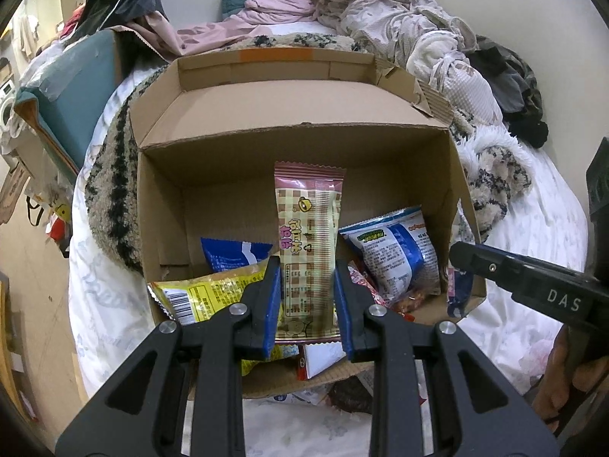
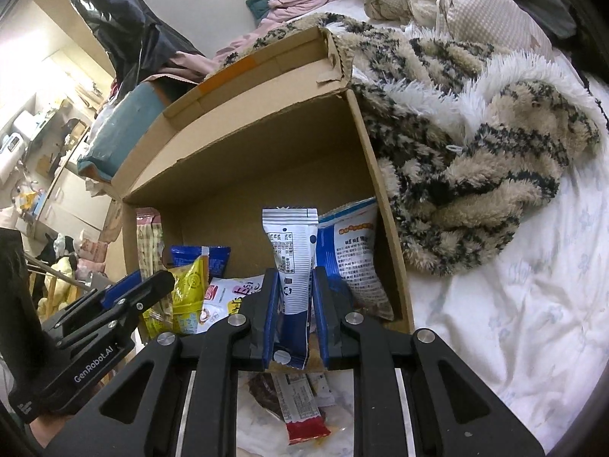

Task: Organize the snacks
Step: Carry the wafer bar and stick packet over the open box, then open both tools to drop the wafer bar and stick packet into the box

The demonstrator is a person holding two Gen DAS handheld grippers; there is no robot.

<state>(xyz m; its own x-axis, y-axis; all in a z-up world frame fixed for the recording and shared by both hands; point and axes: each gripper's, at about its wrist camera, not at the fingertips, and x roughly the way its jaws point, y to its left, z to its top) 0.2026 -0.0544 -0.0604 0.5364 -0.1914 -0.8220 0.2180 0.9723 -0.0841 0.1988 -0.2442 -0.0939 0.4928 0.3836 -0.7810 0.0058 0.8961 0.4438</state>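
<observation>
A pink checked snack packet (image 1: pixel 309 251) is clamped upright between the blue pads of the left gripper (image 1: pixel 307 301), above the near edge of the open cardboard box (image 1: pixel 160 198). A white-and-blue packet (image 2: pixel 294 285) is pinched the same way by the right gripper (image 2: pixel 294 316), toward the box's right wall. Yellow (image 1: pixel 213 293) and blue (image 1: pixel 396 255) packets are seen lying inside, on the bed (image 2: pixel 495 323).

A fuzzy striped blanket (image 2: pixel 475 152) on white bedding (image 2: pixel 514 323) — crumpled clothes (image 1: pixel 289 0) behind.
</observation>
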